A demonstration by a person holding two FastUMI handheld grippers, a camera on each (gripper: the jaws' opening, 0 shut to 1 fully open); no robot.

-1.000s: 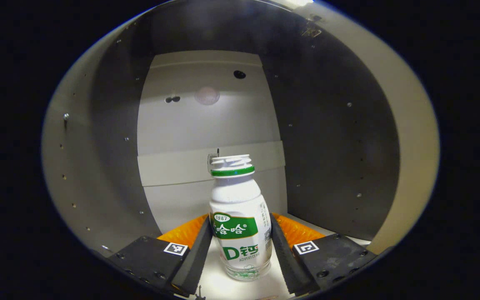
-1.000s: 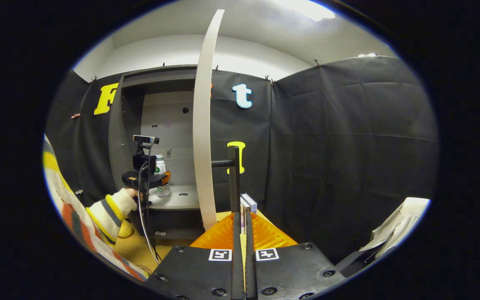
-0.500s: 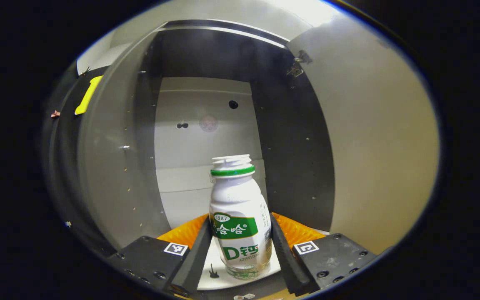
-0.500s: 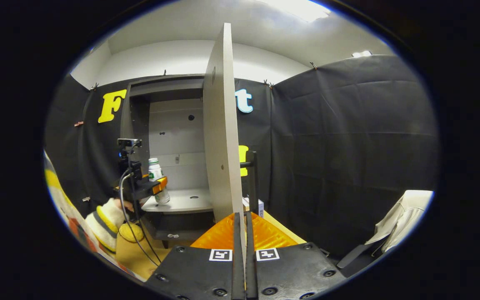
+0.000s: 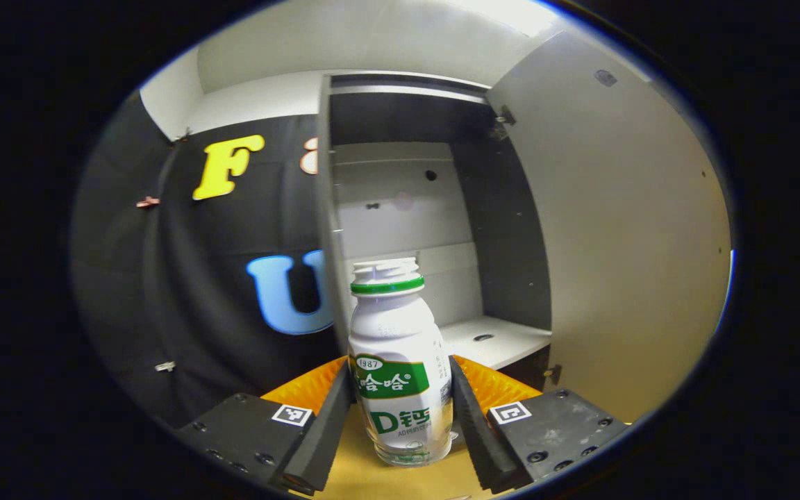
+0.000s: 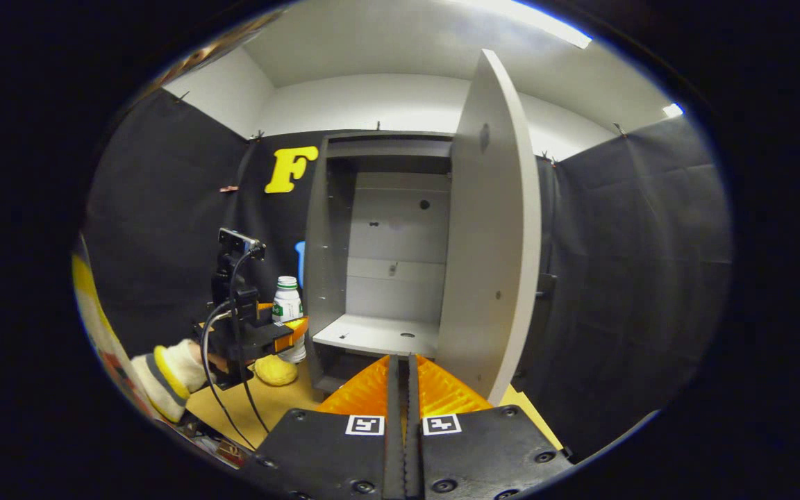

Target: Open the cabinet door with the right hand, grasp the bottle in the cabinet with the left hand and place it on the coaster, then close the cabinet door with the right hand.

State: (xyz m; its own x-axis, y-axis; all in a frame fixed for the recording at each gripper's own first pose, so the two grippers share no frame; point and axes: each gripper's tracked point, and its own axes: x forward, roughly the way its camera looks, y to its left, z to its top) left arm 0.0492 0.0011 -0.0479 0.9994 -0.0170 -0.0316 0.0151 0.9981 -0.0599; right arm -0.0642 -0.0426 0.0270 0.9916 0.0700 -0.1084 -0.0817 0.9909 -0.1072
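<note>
Left gripper (image 5: 400,417): clamped on the bottle (image 5: 398,375), upright, bottom centre of frame.
Coaster (image 6: 275,371): yellow, just below the bottle (lower left).
Right gripper (image 6: 403,417): closed, empty.

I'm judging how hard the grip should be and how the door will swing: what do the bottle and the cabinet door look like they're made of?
Bottle: probably thin plastic, white and slightly glossy, with a clearer base and a printed green label. Cabinet door: seemingly laminated board, a flat matte grey panel with small drilled holes and a metal hinge at its top corner.
</note>
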